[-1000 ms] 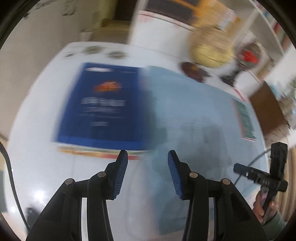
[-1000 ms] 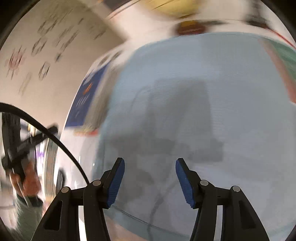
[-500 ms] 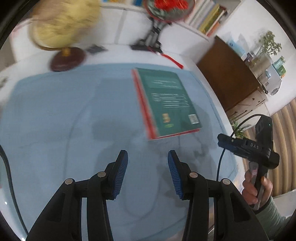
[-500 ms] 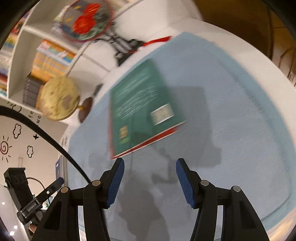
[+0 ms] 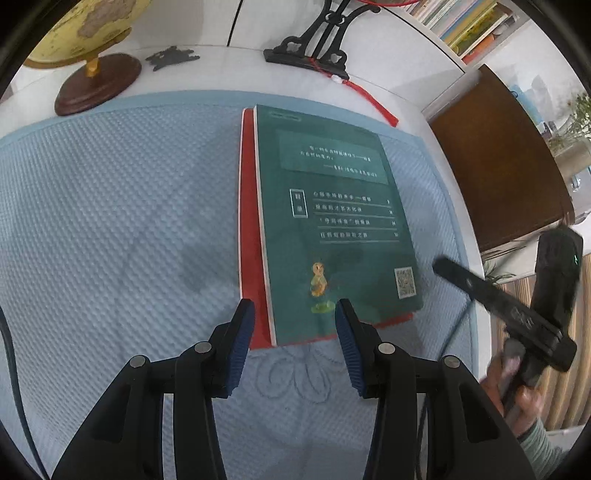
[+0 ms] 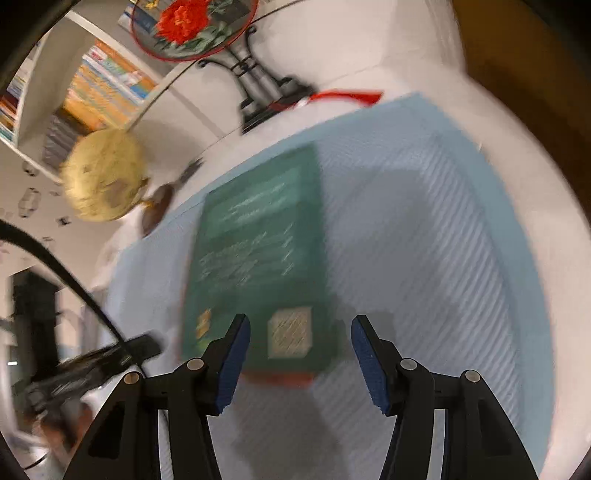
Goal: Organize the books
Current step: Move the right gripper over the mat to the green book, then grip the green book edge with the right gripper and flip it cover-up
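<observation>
Both tongs wide apart, holding nothing: left gripper poised at the near edge of the green book, right gripper likewise at its near corner, view blurred. Green book flat atop a red book, on a blue quilted mat. Best to close squarely on the near edge, lifting both together without fanning pages. White table beyond, globe, fan stand, bookshelf behind.
</observation>
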Available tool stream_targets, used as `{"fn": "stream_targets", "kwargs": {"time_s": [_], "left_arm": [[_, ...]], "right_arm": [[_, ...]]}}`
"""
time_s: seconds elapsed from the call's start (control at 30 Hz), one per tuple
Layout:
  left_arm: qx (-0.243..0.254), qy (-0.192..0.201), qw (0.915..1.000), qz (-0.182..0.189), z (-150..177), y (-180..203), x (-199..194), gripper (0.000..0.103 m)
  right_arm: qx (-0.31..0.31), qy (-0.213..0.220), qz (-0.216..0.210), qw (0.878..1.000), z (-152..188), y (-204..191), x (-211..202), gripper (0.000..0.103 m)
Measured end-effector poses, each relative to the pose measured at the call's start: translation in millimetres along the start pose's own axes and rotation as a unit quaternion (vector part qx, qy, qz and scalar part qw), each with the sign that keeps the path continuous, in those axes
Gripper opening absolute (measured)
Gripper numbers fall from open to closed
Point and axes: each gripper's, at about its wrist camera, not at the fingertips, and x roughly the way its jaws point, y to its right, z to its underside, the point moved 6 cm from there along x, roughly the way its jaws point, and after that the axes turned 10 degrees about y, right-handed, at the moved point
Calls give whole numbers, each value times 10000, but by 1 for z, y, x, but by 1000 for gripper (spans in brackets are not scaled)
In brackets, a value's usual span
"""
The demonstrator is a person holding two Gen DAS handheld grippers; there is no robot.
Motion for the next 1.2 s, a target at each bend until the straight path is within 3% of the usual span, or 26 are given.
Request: {"fn": "stream_targets", "kwargs": {"time_s": [0.07,0.13,0.27,0.4,0.5,0.6,0.77,0.93,1.03,1.2], "left_arm": [[-14,54,9999,-131,-4,-3,7,42],[-167,33,9997,-161,-9,-7,20,42],[-105,141,9994,-290,-14,-7,33,42],[-94,54,9999,-33,-12,3,34,44],[142,22,9997,-222,-3,13,33,44],[245,-69,9995,-184,13,22,28,44],[345,-401,9986,-17,67,39,13,44],[602,-481,9970,-41,113,53,-5,44],[445,-435,9981,-21,125,51,-10,44],[194,-396,9988,208,125,50,-9,45]], "right_arm": [[38,-65,-31,10000,-5,3,15,51],[65,-184,-100,9998,-7,4,30,41],[-285,-74,-61,9995,-14,-1,42,31],[-330,-162,-207,9991,-13,-4,46,31],[-303,-221,-229,9990,-8,-1,41,31],[-302,-255,-227,9990,4,7,28,31],[-357,-391,-211,9984,41,24,-5,31],[-643,-741,-163,9950,76,31,-35,31],[-695,-645,104,9954,91,39,-51,31],[-512,-346,-40,9981,100,35,-53,36]]}}
